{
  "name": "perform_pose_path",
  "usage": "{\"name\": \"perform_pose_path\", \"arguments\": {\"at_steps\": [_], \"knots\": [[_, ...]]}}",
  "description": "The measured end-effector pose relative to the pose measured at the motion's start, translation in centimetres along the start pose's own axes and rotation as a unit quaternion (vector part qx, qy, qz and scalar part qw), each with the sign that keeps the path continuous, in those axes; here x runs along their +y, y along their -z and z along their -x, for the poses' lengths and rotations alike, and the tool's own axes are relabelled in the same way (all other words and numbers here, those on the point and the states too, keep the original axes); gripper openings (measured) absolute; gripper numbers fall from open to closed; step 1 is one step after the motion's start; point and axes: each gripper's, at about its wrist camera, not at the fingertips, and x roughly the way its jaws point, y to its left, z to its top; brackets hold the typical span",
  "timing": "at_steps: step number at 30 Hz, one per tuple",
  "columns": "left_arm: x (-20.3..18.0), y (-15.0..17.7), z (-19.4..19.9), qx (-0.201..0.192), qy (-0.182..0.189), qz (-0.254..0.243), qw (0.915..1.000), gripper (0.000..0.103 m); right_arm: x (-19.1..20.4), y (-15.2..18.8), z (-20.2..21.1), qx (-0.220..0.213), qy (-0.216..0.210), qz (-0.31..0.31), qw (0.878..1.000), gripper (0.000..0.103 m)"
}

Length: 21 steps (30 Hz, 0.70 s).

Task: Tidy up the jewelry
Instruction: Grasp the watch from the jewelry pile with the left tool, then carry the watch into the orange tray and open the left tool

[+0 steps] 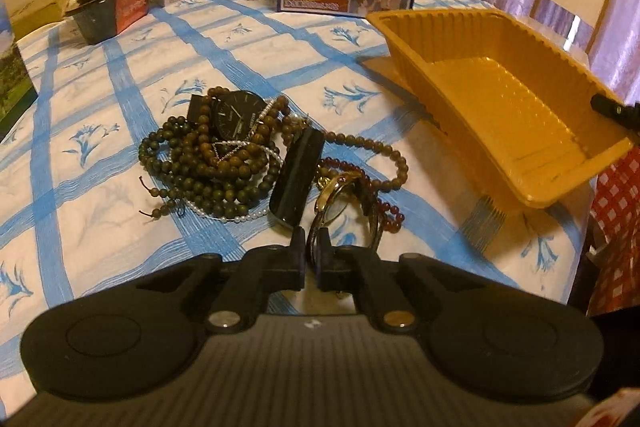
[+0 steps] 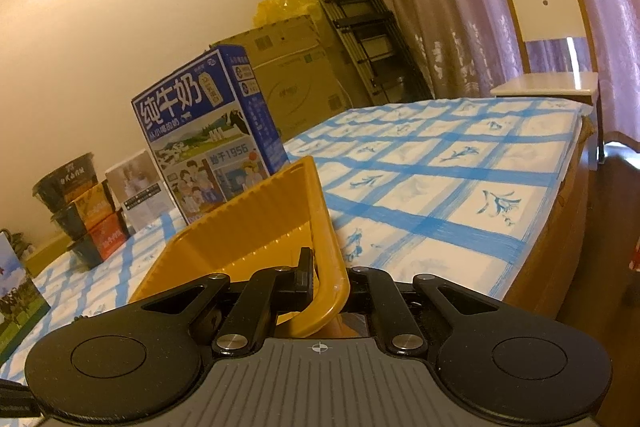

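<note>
Nearest the lens in the left wrist view, the left hand-held gripper (image 1: 311, 241) has its jaws nearly together on the thin band of the gold-cased wristwatch (image 1: 334, 201), which lies at the near edge of the jewelry pile on the table (image 1: 120, 187) with its blue-checked white cloth. From nine o'clock of that watch towards three, the pile holds a tangle of dark green wooden bead strings (image 1: 200, 163), too knotted to count, one black-faced wristwatch (image 1: 236, 115) on top of them, one fine strand of white pearls (image 1: 240, 217), one flat black oblong case (image 1: 298, 179), and one string of dark red beads (image 1: 384, 215) behind the gold watch. That makes two watches. At two o'clock sits the single ribbed yellow plastic tray (image 1: 500, 99), tipped up and empty as far as can be seen. The right hand-held gripper (image 2: 326, 277) is clamped tight on its near rim. By my reading the sorting has barely begun: nothing is in the tray yet, and every piece remains to be moved.
</note>
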Motion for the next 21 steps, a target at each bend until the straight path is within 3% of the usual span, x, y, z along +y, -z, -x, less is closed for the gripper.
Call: {"name": "perform_pose_path", "arguments": {"at_steps": [8, 14, 21], "knots": [[-0.4, -2.3, 3.0, -0.037, 0.007, 0.029, 0.9989, 0.004, 0.4, 0.1, 0.1, 0.004, 0.007, 0.008, 1.000, 0.007], [-3.7, -5.1, 3.9, -0.073, 0.051, 0.022, 0.9958, 0.004, 1.1, 0.1, 0.2, 0.003, 0.014, 0.021, 1.000, 0.007], [-8.7, -5.9, 1.3, -0.049, 0.099, 0.019, 0.9937, 0.004, 2.0, -0.1, 0.6, -0.002, 0.022, 0.048, 0.999, 0.006]]}}
